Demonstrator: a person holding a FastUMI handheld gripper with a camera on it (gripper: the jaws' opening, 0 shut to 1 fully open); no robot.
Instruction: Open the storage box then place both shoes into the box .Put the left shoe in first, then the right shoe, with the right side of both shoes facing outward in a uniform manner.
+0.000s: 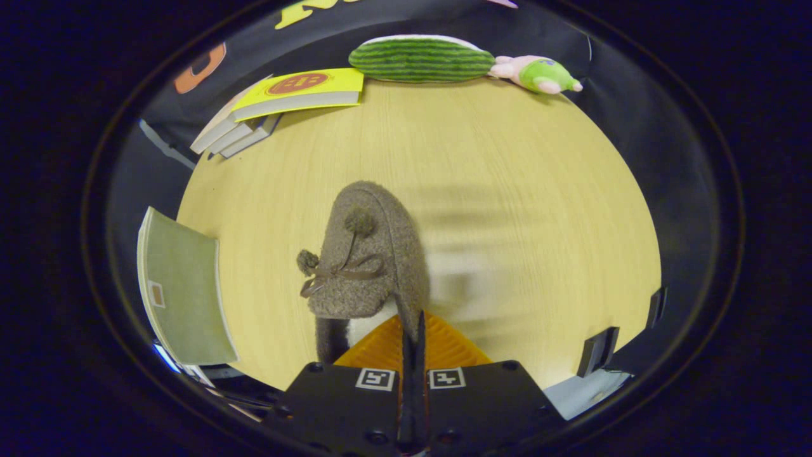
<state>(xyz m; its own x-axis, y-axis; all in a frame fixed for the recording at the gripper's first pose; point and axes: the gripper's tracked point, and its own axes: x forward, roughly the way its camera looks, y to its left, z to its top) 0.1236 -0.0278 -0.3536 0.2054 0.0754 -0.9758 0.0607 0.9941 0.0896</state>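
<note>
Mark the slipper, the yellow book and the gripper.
slipper (365,266): gripper view, on its fuzzy upper by the bow.
yellow book (304,89): gripper view, on its cover.
gripper (412,330): gripper view, where its fingertips pinch the slipper's rim.

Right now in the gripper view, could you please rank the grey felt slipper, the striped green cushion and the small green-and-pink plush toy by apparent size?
1. Grey felt slipper, pinched in the tool; nearness inflates it.
2. Striped green cushion.
3. Green-and-pink plush toy.
</note>
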